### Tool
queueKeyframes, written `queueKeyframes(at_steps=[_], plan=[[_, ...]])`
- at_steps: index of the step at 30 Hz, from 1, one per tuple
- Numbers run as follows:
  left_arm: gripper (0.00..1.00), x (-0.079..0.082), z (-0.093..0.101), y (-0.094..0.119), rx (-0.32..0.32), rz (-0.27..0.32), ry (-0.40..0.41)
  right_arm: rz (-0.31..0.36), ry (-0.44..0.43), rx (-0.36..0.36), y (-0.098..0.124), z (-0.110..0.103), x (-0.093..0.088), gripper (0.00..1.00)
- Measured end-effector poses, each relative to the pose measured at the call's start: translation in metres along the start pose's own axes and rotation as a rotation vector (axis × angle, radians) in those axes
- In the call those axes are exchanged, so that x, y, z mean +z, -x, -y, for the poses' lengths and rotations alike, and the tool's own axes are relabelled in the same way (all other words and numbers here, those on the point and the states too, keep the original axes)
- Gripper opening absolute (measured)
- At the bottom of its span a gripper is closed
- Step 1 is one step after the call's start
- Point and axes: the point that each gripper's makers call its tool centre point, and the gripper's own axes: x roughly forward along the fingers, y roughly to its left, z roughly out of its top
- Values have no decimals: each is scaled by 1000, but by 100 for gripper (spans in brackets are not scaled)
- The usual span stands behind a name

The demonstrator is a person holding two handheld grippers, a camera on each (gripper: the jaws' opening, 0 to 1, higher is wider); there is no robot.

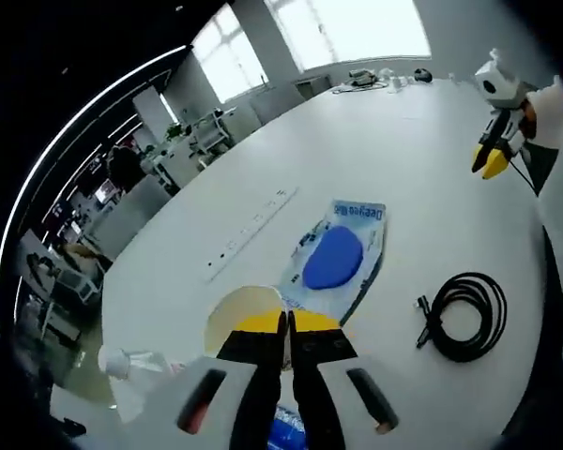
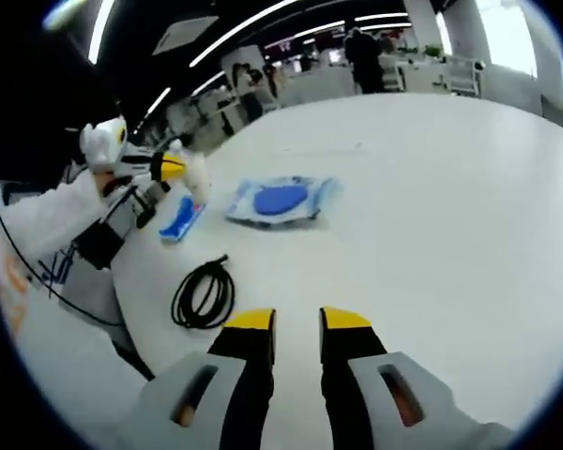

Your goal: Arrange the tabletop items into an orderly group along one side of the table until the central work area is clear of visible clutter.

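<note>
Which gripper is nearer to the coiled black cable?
Right, I judge. The right gripper hangs open just beside the black cable; the left gripper, jaws together, sits farther off, past the blue packet.

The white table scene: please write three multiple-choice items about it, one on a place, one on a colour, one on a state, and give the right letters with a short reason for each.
1. Where does the black cable lie on the table?
A. on top of the power strip
B. alone on the bare tabletop, apart from the plastic bag
C. inside the plastic bag

2. What colour is the round thing inside the plastic bag?
A. blue
B. red
C. green

3. How do the jaws of the right gripper stand?
A. shut on the cable
B. shut on the bag
C. open, holding nothing

Answers: 1 B, bare table shows between the coil and the bag. 2 A, a blue disc shows through the clear bag. 3 C, the right gripper view shows a gap between the yellow tips.
</note>
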Motion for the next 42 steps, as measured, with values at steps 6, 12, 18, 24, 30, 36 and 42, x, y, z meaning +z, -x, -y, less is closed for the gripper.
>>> queueKeyframes(at_steps=[6, 12, 18, 24, 30, 36, 42], plan=[[0, -7, -10, -19, 1, 4, 60, -13, 10, 23, -9, -9, 2, 15], [0, -19, -9, -33, -15, -28, 83, -30, -2, 17, -8, -6, -4, 14], [0, -20, -9, -42, -26, -31, 106, -46, -23, -3, -7, 1, -8, 13], [0, -22, -4, -50, -41, -39, 94, -52, -22, -1, -12, 3, -6, 13], [0, -22, -4, -52, -39, -41, 104, -53, -16, 8, -15, -2, -3, 13], [0, -23, -4, -54, -41, -42, 120, -54, -19, 8, -15, 0, -5, 12], [0, -25, -8, -53, -16, -52, 128, -49, -27, 1, -13, 3, -6, 13]])
